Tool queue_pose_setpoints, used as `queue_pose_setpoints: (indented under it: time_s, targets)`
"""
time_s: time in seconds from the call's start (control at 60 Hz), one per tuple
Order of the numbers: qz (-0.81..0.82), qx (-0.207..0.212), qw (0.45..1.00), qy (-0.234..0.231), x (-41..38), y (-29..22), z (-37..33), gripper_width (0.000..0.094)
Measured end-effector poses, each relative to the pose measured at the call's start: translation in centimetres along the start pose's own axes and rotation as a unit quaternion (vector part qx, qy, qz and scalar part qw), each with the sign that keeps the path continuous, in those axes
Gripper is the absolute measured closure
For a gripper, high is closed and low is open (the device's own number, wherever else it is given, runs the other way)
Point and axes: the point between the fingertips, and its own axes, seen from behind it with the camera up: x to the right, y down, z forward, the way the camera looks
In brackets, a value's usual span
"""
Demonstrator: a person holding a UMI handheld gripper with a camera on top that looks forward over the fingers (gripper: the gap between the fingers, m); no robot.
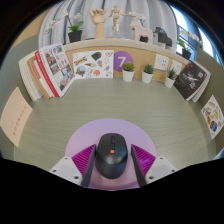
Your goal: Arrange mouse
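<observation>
I see the gripper (111, 168) closed down narrow on the mouse (111, 157), with both pink pads (84, 160) pressed against its left and right flanks. No gap shows on either side. The mouse is black with an orange-red scroll wheel, and it points away from me along the fingers.

Under and just ahead of the mouse is a round lilac mat (112, 133) lying on the pale green desk (60, 125). The mouse overlaps the mat's near edge. I can't tell whether it sits on the mat or is lifted off it.

Far side of the desk, near a wall: a purple card with a 7 (121, 59) and a row of small potted plants (128, 71) running right from it. Far left, books and magazines (55, 69) lean upright. One more leaning board sits near left (15, 115). More printed boards (190, 79) lean at the right edge.

Above that, a shelf (105, 38) carries another plant (75, 31) and some small pale figures (115, 18), too small to identify.
</observation>
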Motion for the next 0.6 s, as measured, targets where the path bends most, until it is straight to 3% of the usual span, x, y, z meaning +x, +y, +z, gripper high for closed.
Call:
queue_pose_setpoints:
  time_s: [0.033,0.067,0.283,0.6]
  targets:
    - [-0.007,-0.01,1.0,0.011,0.3,0.1,-0.6,0.0103]
    - [-0.011,-0.013,1.0,0.016,0.2,-0.1,-1.4,0.0061]
    - [0.026,0.031,0.999,-0.002,-1.7,-3.7,-10.3,0.007]
    - [0.018,0.096,0.995,0.02,-3.7,-5.2,-23.9,0.0069]
